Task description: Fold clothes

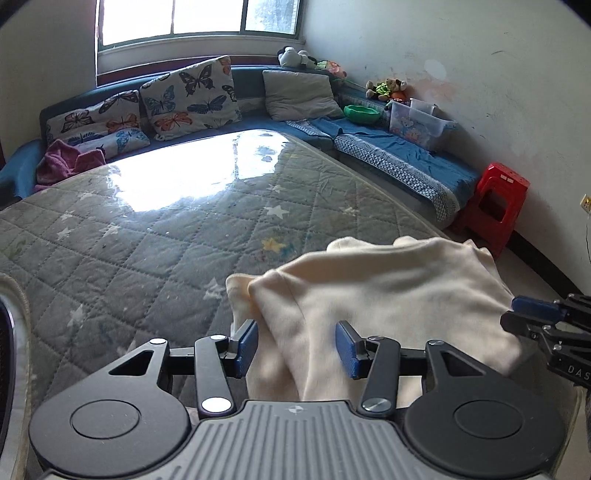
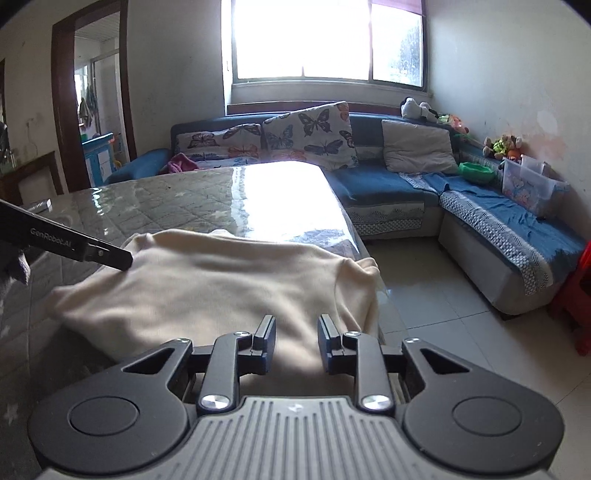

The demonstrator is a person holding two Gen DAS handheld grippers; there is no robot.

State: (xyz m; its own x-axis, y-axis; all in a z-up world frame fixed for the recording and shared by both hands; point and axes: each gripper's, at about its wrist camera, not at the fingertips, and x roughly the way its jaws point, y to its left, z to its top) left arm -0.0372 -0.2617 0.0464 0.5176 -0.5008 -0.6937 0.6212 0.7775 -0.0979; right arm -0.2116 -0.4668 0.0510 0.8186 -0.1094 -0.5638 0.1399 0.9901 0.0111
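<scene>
The left gripper (image 1: 297, 347) is nearest in its own view, its blue-padded fingers (image 1: 248, 347) spread wide with the cream garment (image 1: 369, 295) lying between and beneath them, not pinched. The right gripper (image 2: 296, 343) likewise has its fingers (image 2: 266, 341) parted above the near edge of the same garment (image 2: 221, 288); nothing is clamped.

The garment lies in a rumpled heap on the near corner of the table (image 1: 147, 236), on the quilted grey star-patterned cover under a glossy clear sheet. Seen from the right wrist, its long axis runs across the table's near edge, one end toward the left gripper's tip (image 2: 110, 256), which touches the cloth there, and the other bunched at the table's corner beside the tiled floor (image 2: 436, 295). In the left wrist view the right gripper (image 1: 532, 314) sits at the garment's far right edge. Which end is collar or hem I cannot tell.

Beyond the garment the table stretches toward a blue corner sofa (image 2: 391, 184), with a red plastic stool (image 1: 495, 199) standing at the sofa's near end. On the sofa seat sits a clear plastic bin (image 1: 417, 123) with a printed picture showing through its side; its contents are unclear. Just beyond the bin lies a green bowl (image 1: 362, 113), contents not visible. Butterfly cushions (image 1: 188, 98) and a plain cushion (image 1: 301, 94) lean on the sofa back beneath the window (image 1: 199, 16).
</scene>
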